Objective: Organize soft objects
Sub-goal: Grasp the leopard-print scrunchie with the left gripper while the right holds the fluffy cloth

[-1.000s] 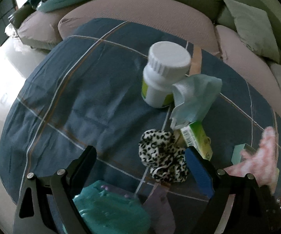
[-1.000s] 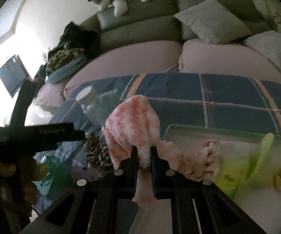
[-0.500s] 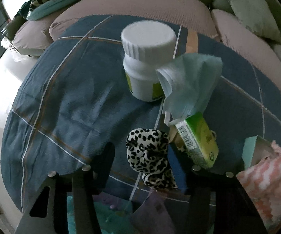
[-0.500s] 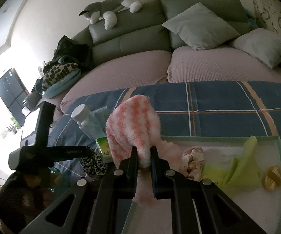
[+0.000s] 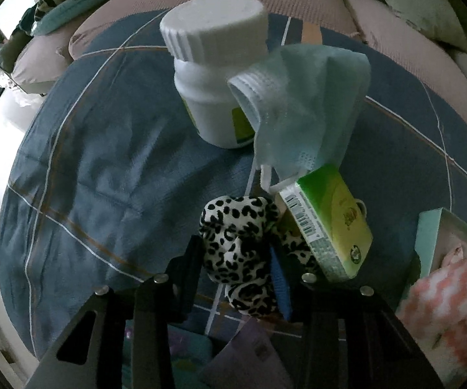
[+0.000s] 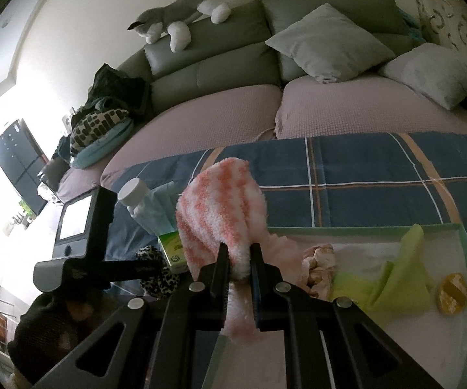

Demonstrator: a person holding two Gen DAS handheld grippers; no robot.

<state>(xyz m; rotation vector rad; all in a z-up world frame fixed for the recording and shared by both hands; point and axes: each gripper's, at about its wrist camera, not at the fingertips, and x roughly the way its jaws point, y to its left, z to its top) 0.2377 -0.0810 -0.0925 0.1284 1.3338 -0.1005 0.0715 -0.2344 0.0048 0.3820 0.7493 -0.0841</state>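
Note:
My left gripper is closed around a leopard-print scrunchie that lies on the blue plaid cloth. My right gripper is shut on a pink-and-white fuzzy sock, held above the left end of a white tray with a green rim. The sock also shows at the right edge of the left wrist view. A pale blue face mask leans on a white bottle.
A green box lies beside the scrunchie. The tray holds a pinkish cloth, a yellow-green cloth and a small orange item. A teal item and a lilac card lie near me. A sofa with cushions stands behind.
My left gripper has moved forward and closed its fingers around the leopard scrunchie. My right gripper still holds the sock and has lifted back slightly over the tray.

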